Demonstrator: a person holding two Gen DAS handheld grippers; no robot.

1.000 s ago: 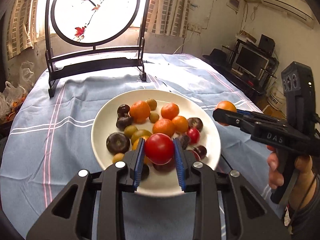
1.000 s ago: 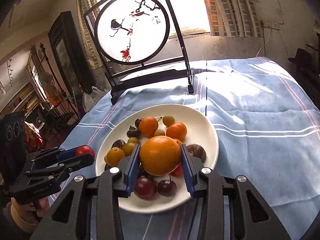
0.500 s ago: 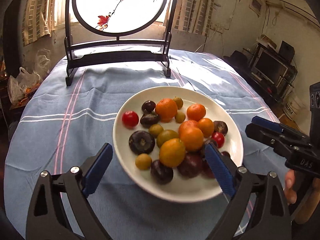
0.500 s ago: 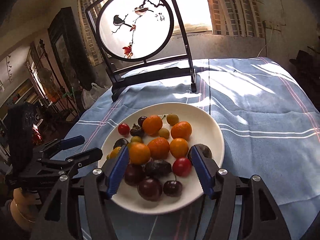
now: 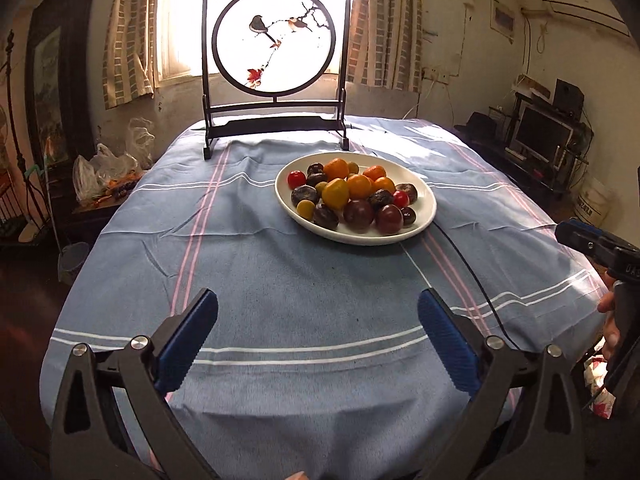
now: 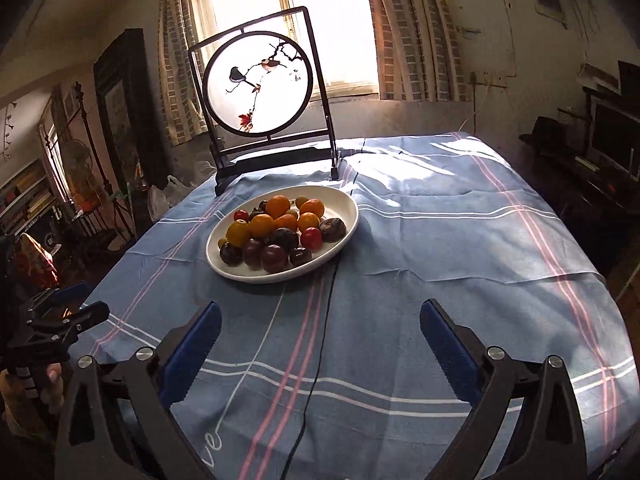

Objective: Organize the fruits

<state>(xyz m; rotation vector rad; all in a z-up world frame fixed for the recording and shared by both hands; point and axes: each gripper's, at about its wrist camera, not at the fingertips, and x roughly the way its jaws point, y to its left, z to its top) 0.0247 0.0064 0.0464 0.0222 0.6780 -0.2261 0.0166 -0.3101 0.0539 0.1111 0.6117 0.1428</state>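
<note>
The left gripper [image 5: 318, 320] and the right gripper [image 6: 320, 330] both hang near the close edge of the table, jaws wide apart and holding nothing. The fruits [image 5: 352, 196] sit piled on a white plate [image 5: 424, 220], far from both grippers, on the blue cloth [image 5: 280, 272].

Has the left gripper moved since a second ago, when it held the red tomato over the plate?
Yes. The left gripper has pulled back toward the near table edge, away from the white oval plate, and is open and empty.
</note>
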